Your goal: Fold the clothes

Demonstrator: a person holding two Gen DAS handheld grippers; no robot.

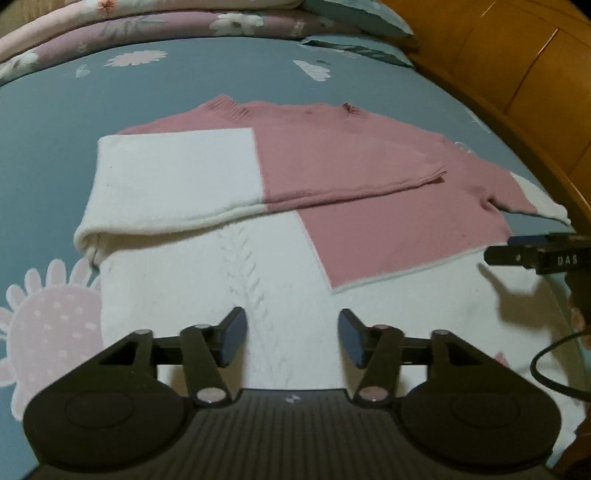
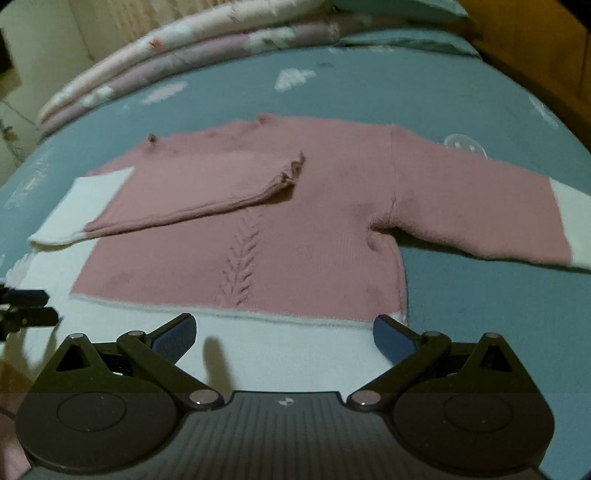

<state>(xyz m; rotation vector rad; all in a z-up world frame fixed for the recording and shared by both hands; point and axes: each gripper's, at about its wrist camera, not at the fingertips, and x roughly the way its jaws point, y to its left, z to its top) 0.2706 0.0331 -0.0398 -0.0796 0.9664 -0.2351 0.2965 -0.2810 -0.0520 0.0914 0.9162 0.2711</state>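
Right wrist view: sweater (image 2: pixel 314 236) laid flat mid-bed, one sleeve folded across the chest, the other sleeve (image 2: pixel 491 218) stretched toward the bed's right edge; right gripper (image 2: pixel 284 336) and left gripper (image 1: pixel 291 338) both released, empty. Risk: folded sleeve dragged loose if the hem gets snagged

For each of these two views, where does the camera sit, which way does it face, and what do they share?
Left wrist: on the left gripper, angled down across the sweater toward the folded quilts; own open fingers show, the right gripper at the edge.
Right wrist: on the right gripper, angled down likewise; own open fingers show.
Shared: sweater, one sleeve folded across, bedsheet.
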